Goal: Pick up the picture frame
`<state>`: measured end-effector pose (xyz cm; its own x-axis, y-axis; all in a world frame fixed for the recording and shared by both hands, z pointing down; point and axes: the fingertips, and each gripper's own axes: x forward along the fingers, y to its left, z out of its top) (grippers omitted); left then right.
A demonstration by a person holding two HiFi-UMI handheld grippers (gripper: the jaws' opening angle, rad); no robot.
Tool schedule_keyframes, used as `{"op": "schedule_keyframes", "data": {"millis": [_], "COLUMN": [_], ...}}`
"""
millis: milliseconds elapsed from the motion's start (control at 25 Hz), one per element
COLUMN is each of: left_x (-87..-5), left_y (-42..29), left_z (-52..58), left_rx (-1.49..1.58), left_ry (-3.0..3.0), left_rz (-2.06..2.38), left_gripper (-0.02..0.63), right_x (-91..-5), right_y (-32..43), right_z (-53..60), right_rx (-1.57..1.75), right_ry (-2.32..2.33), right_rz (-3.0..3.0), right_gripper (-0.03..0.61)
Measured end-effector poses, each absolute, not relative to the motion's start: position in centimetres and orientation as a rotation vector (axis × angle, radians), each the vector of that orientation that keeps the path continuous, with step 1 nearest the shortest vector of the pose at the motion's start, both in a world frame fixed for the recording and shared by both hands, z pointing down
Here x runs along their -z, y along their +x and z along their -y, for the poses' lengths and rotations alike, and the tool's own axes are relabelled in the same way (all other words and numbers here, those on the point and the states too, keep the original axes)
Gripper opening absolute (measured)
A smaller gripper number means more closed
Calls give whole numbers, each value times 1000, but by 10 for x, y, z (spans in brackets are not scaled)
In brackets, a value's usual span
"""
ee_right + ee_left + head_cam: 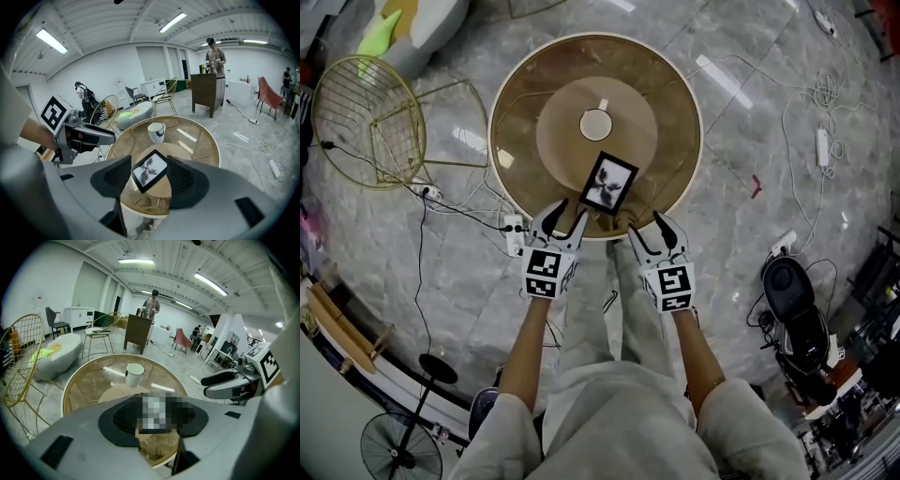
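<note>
The left tool (561,219) is being held at the near edge of the round glass worktop (525,89), jaws apart and empty. The picture frame (608,183) is being carried by the worktop, just beyond both tools and nearer than the white cup (596,124). The right tool (652,227) is being held likewise, jaws apart, nothing gripped.

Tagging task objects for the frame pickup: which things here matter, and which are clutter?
Job:
picture frame, lying on the round table
left claw and right claw, both open

Lying about:
cup
wire chair
floor cables
fan
</note>
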<state>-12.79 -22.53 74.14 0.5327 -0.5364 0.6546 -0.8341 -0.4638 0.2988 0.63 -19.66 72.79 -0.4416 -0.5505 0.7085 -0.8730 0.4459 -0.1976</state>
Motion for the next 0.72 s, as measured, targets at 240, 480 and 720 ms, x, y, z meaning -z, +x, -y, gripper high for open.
{"op": "schedule_keyframes", "data": {"millis": [240, 480, 720], "left_x": [-765, -790, -812], "left_y": [-125, -123, -112], "left_z": [225, 230, 232], "left_rx": [-648, -658, -676], "left_ry": [2160, 2146, 2146], "left_rz": [1096, 1082, 1039], "left_gripper": [175, 175, 175], "right_x": [-755, -778, -800], "right_y": [1, 0, 2], "right_z": [193, 196, 198], "right_rx": [-798, -836, -880], "right_ry": [1175, 1175, 1182], "right_rz": [2128, 2104, 2069], "right_gripper": [248, 248, 247]}}
